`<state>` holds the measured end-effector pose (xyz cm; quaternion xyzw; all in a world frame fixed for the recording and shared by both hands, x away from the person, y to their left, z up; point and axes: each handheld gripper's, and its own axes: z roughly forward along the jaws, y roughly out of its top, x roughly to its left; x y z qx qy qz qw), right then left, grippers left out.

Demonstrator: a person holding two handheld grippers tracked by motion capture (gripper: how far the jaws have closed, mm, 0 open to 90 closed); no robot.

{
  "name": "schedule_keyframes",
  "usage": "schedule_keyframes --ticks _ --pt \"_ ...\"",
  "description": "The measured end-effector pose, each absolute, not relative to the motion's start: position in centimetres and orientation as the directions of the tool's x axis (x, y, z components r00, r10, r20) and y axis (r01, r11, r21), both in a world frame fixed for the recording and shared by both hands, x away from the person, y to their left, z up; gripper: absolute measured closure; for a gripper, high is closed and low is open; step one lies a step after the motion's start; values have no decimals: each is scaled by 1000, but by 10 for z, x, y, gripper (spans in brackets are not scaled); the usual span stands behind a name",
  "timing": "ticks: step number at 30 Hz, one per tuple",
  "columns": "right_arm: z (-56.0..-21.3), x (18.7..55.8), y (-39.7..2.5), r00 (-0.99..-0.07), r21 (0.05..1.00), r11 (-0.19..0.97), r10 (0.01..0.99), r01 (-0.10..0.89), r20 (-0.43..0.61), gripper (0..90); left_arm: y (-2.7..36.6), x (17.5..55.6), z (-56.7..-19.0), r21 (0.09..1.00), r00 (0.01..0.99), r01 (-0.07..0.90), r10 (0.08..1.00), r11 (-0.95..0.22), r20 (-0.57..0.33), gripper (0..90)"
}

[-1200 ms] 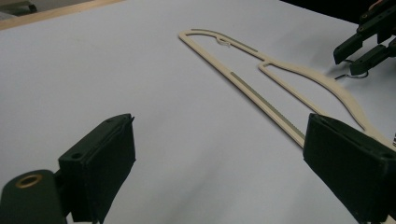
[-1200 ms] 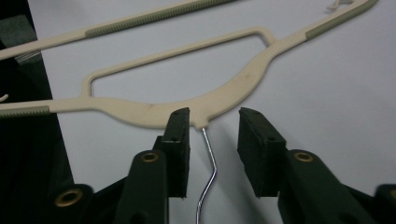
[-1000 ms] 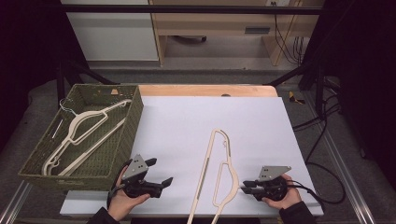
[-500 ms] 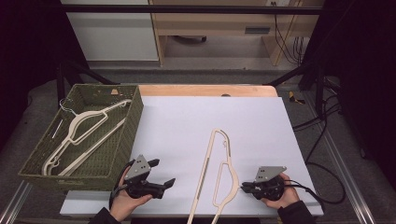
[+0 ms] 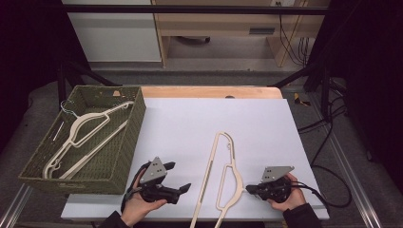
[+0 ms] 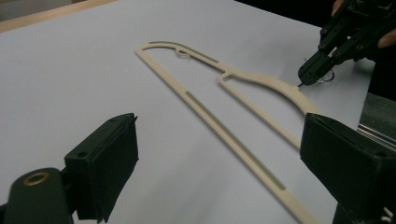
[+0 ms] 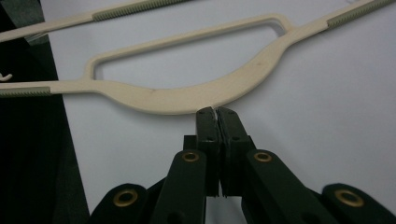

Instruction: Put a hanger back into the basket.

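- Change over the last second: left gripper (image 5: 178,176) edged a little closer to the hanger (image 5: 236,178); right gripper (image 5: 249,189) barely shifted, tips kept at the hanger's neck.
- Meaning for the work: likely a two-handed lift of the hanger off the white table (image 5: 180,123), one end secured, the other grasp not yet made.
- Right gripper (image 7: 215,112): jaws pressed together, a pale sliver caught between the tips, seemingly the thin wire hook; hanger (image 7: 187,100) curving straight ahead of the tips, touching them.
- Left gripper (image 6: 224,158): jaws spread wide, holding nothing; hanger (image 6: 261,79) ahead and slightly to the right jaw's side, long bar running past that jaw, apart from both.
- Seen beyond the left jaws: right gripper (image 6: 310,70) at the hanger's far side.
- Behind the left gripper: woven basket (image 5: 138,123) with more hangers.
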<state>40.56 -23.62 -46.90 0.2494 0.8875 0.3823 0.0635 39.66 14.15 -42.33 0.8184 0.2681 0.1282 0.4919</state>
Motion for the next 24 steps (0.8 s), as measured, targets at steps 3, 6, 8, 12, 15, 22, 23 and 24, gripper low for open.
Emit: schedule_keyframes --ticks 3,6,8,12,15,22,23,24 --pt "-464 405 -235 -869 714 575 486 399 94 892 118 396 -422 864 843 307 536 -400 -52 125" --pt "-460 405 -232 -868 709 573 485 411 112 893 94 396 -422 849 862 303 505 -432 -50 148" --pt "-458 405 -231 -872 712 574 477 405 111 894 79 396 -424 838 871 302 488 -454 -49 159" --pt "-452 404 -230 -872 711 575 478 404 110 894 58 397 -429 813 882 329 464 -481 -82 205" --pt "-449 403 -229 -871 709 576 478 407 111 894 45 398 -433 786 888 356 445 -505 -116 237" --pt "-446 402 -227 -871 710 577 479 404 108 895 13 393 -446 718 903 380 402 -583 -151 399" --pt "-445 402 -227 -871 711 576 479 403 106 894 10 393 -447 707 903 387 400 -592 -159 417" --pt "-445 403 -227 -874 713 578 476 398 102 894 7 393 -448 702 903 388 399 -597 -160 424"
